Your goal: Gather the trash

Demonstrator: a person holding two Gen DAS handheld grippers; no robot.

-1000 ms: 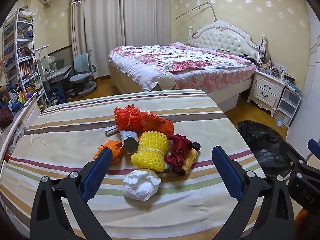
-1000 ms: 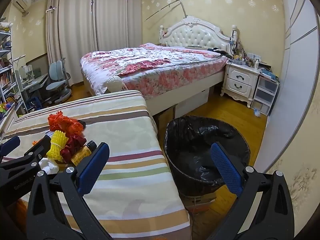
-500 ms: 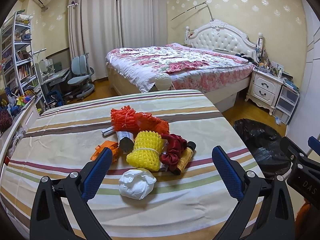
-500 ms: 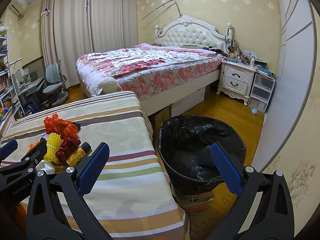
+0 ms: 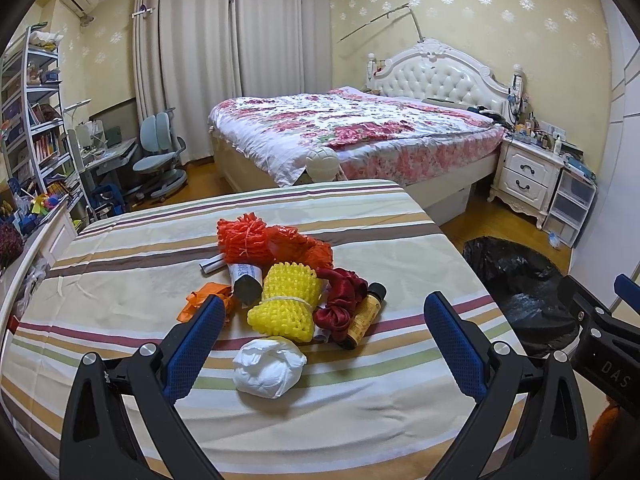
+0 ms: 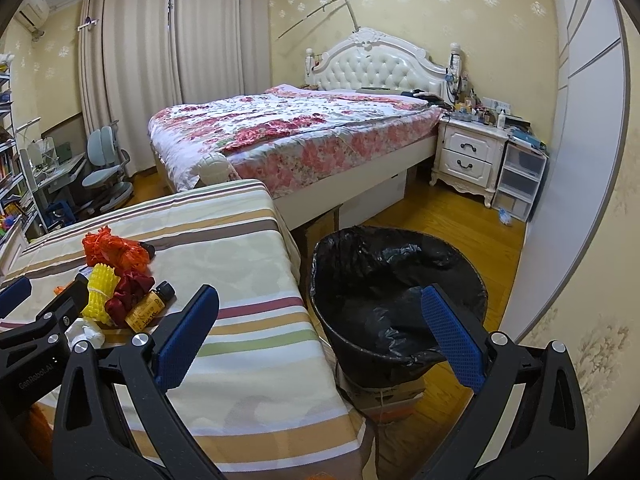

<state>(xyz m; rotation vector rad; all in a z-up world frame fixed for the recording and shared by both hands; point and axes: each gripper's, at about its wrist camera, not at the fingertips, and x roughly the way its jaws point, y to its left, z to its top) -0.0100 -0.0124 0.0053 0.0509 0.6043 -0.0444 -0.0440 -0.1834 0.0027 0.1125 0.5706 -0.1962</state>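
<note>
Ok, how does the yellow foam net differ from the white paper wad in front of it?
The yellow foam net is bright, knobbly and tied round its middle; the white paper wad is smooth, crumpled and untied. The net looks larger and touches the red ribbon in the pile; the wad lies nearest the open left tool, at the pile's front edge. Both rest on the striped tablecloth, neither gripped.

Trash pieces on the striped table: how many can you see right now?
7: white wad nearest, yellow foam net, red ribbon, amber bottle, orange scrap, grey tube, orange mesh farthest. More may be hidden underneath.
</note>
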